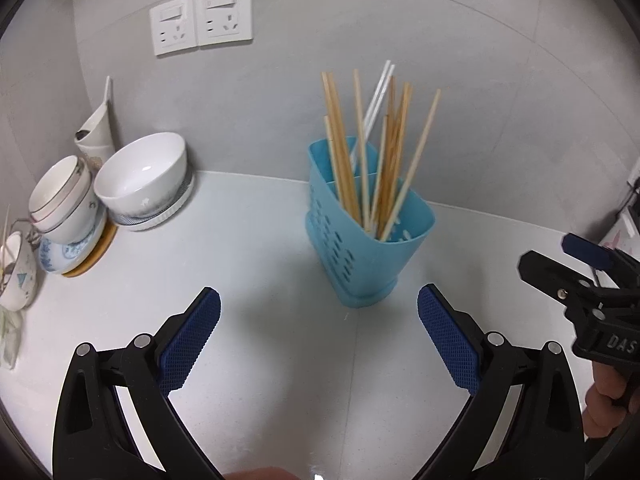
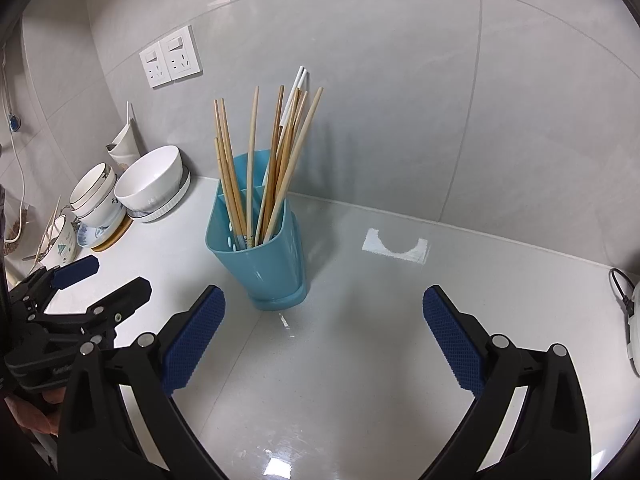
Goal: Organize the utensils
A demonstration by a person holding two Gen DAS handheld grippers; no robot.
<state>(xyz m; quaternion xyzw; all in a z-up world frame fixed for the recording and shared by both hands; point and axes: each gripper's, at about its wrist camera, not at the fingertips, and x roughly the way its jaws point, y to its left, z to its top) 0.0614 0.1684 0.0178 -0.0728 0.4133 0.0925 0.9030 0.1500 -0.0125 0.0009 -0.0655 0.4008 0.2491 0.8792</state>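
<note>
A blue plastic utensil holder [image 1: 368,240] stands upright on the white counter, also in the right wrist view [image 2: 260,256]. Several wooden chopsticks [image 1: 384,152] and two white ones [image 1: 376,100] stand in it, leaning different ways; they show in the right wrist view too [image 2: 264,160]. My left gripper [image 1: 320,312] is open and empty, short of the holder and a little left of it. My right gripper [image 2: 324,312] is open and empty, in front of the holder and to its right. Each gripper shows at the edge of the other's view.
Stacked bowls and plates [image 1: 140,176] stand at the left against the grey wall, also in the right wrist view [image 2: 148,184]. Wall sockets [image 1: 200,20] are above them. A white tape mark [image 2: 396,248] lies on the counter right of the holder. A white device [image 2: 632,320] is at far right.
</note>
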